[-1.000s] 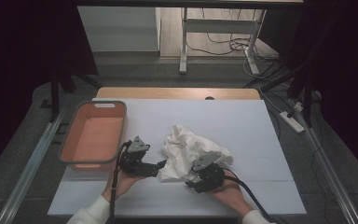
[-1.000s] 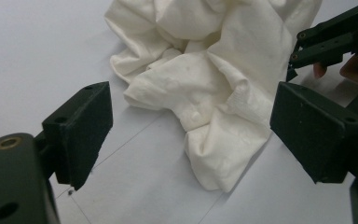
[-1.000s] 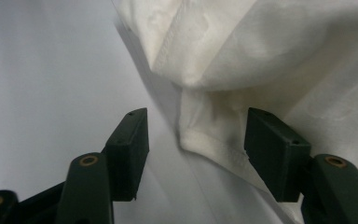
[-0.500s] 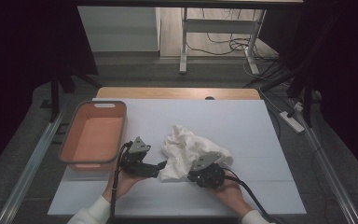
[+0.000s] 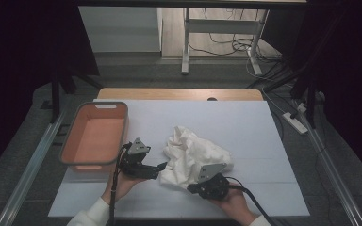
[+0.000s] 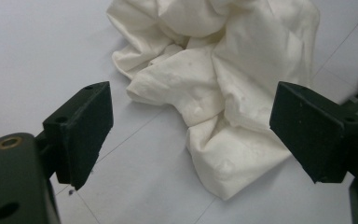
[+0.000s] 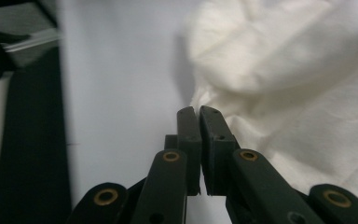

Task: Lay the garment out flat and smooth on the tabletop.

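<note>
A crumpled white cloth [image 5: 193, 153] lies on the white table cover [image 5: 250, 132], near its front middle. My left gripper [image 5: 159, 168] is just left of the cloth, low over the table and open. In the left gripper view its jaws stand wide apart [image 6: 196, 130], and the cloth's [image 6: 223, 60] near corner lies between and ahead of them. My right gripper [image 5: 192, 189] is at the cloth's front edge, shut. In the right gripper view the closed tips [image 7: 198, 111] sit against the edge of the cloth [image 7: 298, 74]; no fabric is visible between the jaws.
An empty orange basket [image 5: 102, 105] stands at the table's left side, close to my left hand. The table cover's front edge runs just below both hands. On the floor at the right lies a power strip [image 5: 296, 121], with cables behind the table.
My right gripper has shifted slightly along the cloth's front edge. The left gripper and the cloth have hardly moved.
</note>
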`<action>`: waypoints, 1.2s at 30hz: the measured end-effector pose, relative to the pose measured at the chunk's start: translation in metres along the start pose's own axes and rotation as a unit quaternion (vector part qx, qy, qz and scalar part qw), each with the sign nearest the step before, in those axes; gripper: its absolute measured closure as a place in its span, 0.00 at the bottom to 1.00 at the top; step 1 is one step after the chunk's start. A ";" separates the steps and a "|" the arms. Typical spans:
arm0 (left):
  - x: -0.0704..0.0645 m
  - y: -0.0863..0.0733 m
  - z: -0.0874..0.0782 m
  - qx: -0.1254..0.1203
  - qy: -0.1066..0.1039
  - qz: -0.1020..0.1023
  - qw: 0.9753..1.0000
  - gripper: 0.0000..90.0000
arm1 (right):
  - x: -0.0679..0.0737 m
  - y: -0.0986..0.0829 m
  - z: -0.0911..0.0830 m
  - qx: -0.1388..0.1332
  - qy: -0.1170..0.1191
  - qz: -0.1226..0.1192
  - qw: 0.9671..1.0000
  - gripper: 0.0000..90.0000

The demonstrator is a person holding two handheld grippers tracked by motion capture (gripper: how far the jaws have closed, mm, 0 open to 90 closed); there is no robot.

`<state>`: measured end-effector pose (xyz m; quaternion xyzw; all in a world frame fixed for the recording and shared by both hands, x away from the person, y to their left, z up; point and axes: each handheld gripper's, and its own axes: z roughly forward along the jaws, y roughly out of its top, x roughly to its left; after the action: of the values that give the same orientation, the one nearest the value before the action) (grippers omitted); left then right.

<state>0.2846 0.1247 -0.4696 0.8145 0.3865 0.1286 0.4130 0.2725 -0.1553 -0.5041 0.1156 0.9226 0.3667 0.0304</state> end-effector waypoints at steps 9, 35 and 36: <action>-0.003 -0.001 0.001 0.007 -0.003 0.009 1.000 0.16 | 0.023 0.012 0.010 -0.008 0.029 -0.019 0.999 0.95; -0.044 -0.014 0.011 0.068 -0.118 0.114 0.984 0.18 | -0.047 -0.041 -0.073 -0.098 -0.094 0.089 0.987 0.43; -0.045 -0.015 0.012 0.068 -0.121 0.115 0.984 0.18 | -0.047 -0.042 -0.072 -0.097 -0.095 0.090 0.987 0.43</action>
<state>0.2530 0.0901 -0.4841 0.8892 0.2455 0.0490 0.3830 0.3005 -0.2442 -0.4812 0.2289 0.8617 0.4427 0.0958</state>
